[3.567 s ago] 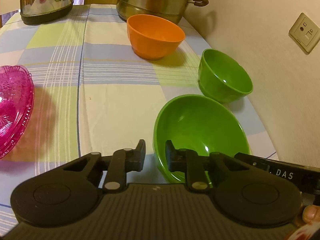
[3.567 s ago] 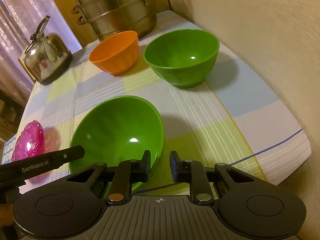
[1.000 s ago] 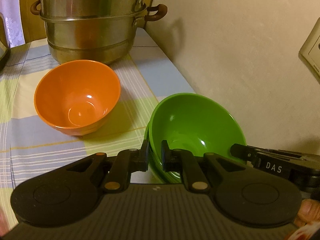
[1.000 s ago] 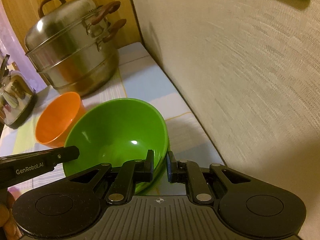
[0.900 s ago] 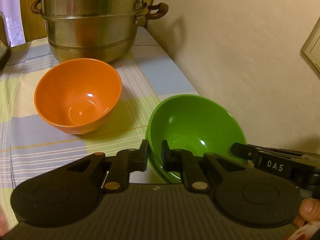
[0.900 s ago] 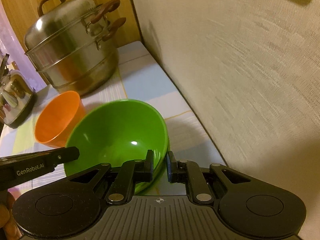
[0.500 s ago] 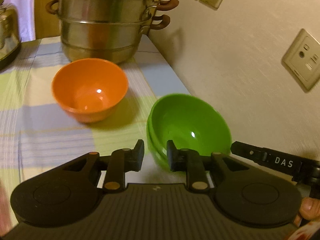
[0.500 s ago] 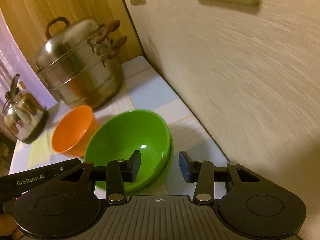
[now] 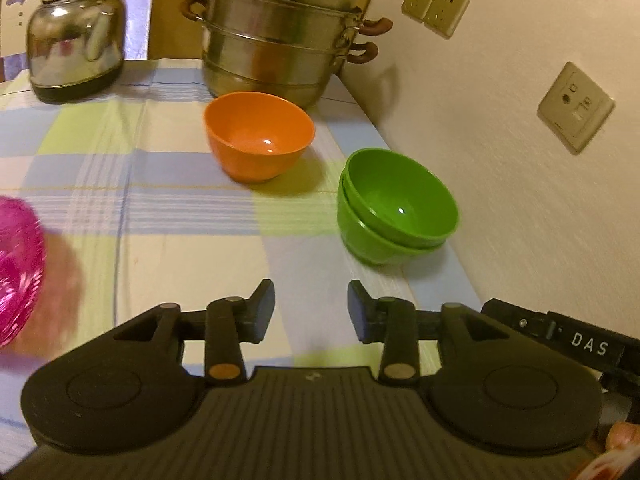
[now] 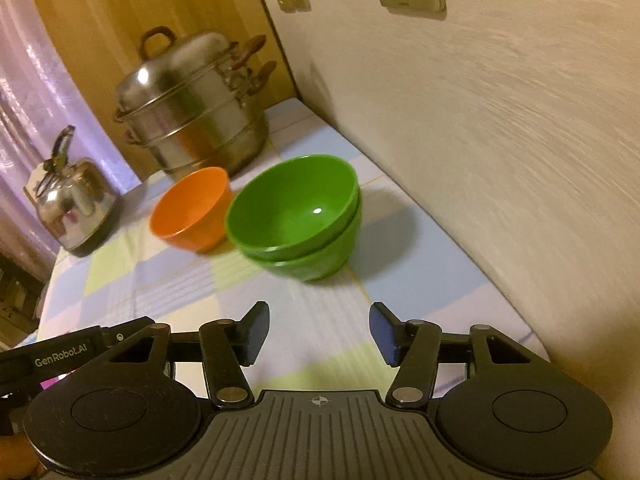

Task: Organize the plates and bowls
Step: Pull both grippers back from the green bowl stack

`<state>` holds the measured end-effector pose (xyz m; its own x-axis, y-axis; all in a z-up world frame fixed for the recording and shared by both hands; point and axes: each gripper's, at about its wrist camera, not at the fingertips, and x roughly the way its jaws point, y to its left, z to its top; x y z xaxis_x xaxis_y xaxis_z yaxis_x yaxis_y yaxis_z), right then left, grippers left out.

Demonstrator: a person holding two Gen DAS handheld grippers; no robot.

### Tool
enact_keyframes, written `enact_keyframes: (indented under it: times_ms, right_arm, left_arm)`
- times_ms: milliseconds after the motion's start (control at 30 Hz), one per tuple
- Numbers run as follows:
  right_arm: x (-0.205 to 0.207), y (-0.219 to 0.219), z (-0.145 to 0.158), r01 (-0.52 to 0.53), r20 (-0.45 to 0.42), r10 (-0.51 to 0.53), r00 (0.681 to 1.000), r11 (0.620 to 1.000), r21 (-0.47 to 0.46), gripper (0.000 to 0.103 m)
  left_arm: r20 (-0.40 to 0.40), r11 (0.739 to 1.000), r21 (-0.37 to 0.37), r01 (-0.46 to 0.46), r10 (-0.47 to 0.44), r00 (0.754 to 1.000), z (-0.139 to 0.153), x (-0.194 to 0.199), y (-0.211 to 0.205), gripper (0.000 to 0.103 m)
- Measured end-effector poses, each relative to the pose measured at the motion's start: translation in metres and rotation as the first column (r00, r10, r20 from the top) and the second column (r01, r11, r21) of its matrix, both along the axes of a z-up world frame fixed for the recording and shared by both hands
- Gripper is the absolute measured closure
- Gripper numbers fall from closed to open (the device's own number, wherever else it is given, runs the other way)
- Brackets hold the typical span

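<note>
Two green bowls [image 9: 394, 210] [image 10: 298, 218] are seen nested on the checked tablecloth [image 9: 168, 208] [image 10: 160, 284], close to the wall, at about one o'clock in the left wrist view. An orange bowl [image 9: 258, 136] [image 10: 192, 214] is found just beside them, at eleven o'clock. Behind it a steel steamer pot [image 9: 280, 36] [image 10: 192, 108] is placed. Both the left gripper [image 9: 311, 308] and the right gripper [image 10: 319, 334] are held with fingers spread apart and nothing between them, short of the stack. A pink dish [image 9: 18, 264] is glimpsed at nine o'clock.
</note>
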<state>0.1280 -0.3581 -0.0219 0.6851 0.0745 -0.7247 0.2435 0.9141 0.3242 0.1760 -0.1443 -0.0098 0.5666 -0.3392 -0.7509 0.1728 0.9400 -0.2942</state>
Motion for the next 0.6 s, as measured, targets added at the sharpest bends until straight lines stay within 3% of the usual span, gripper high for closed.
enact_keyframes:
  times_ms: [300, 600]
  right_arm:
    - [-0.036, 0.026, 0.007, -0.037, -0.005, 0.037, 0.999, 0.999, -0.005, 0.042]
    - [-0.044, 0.040, 0.011, -0.065, -0.006, 0.065, 0.998, 0.998, -0.013, 0.041]
  left_arm:
    - [0.004, 0.999, 0.027, -0.020, 0.020, 1.000, 0.009, -0.042, 0.025, 0.058]
    - [0.005, 0.999, 0.042, -0.031, 0.031, 1.000, 0.012, -0.055, 0.038, 0.056]
